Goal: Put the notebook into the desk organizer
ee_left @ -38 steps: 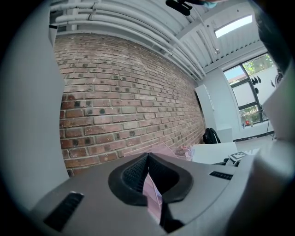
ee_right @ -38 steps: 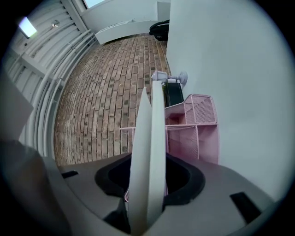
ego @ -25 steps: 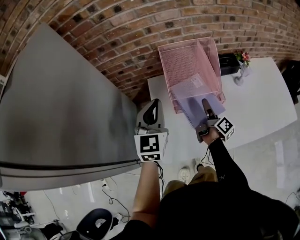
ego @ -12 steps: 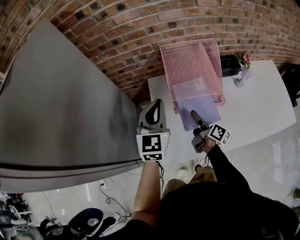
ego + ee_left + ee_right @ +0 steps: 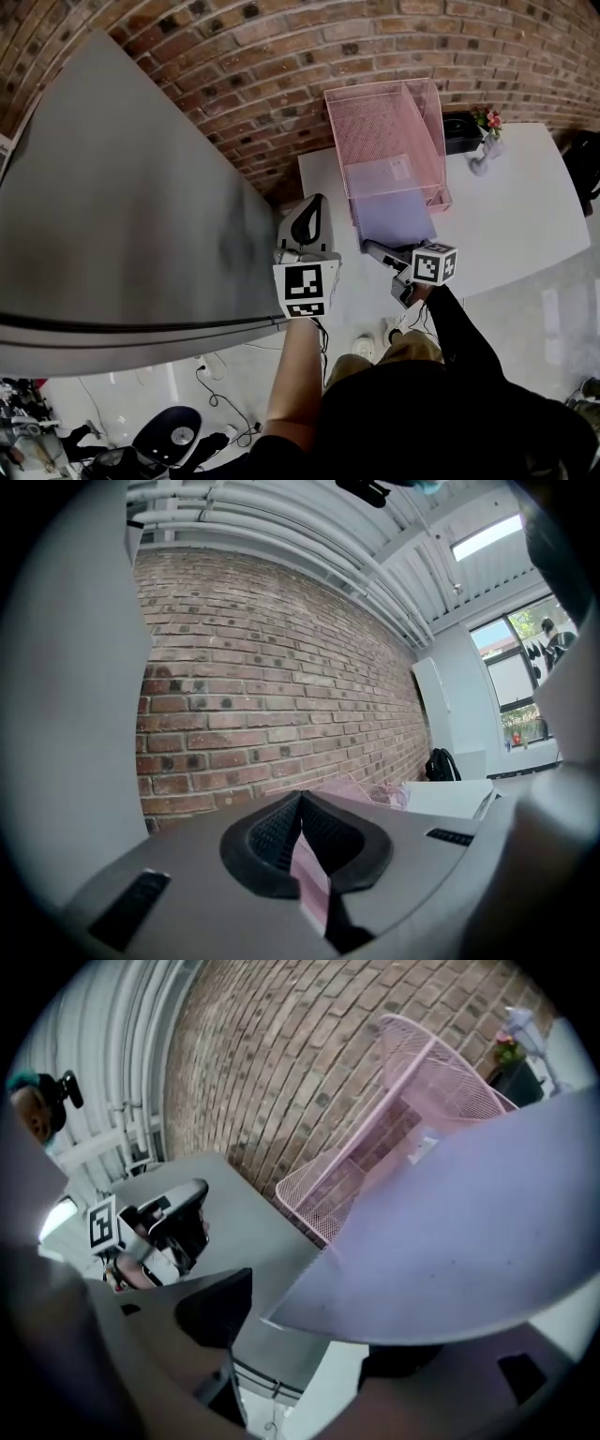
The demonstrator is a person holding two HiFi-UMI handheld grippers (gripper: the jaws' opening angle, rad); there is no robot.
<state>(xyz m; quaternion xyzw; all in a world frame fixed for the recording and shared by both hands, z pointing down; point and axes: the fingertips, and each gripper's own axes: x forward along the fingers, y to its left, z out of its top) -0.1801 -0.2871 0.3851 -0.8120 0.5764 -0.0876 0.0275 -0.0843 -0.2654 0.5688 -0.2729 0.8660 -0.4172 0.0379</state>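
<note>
On table (image 5: 516,216), at its eleven o'clock corner: desk organizer (image 5: 375,122). In it, notebook (image 5: 394,202), jutting out toward six o'clock. At organizer's three o'clock: box (image 5: 459,129), then vase (image 5: 482,150).

left gripper (image 5: 312,201): grey shell, black ribbed fingers (image 5: 267,834) | behind its fingers: white cube (image 5: 304,291) with black square markers | right gripper (image 5: 371,248): same grey, marker cube (image 5: 434,263) behind the fingers | behind that cube: long black sleeve (image 5: 457,326) | body: black top (image 5: 422,422), tan trousers (image 5: 405,352), light shoe (image 5: 367,349)
</note>
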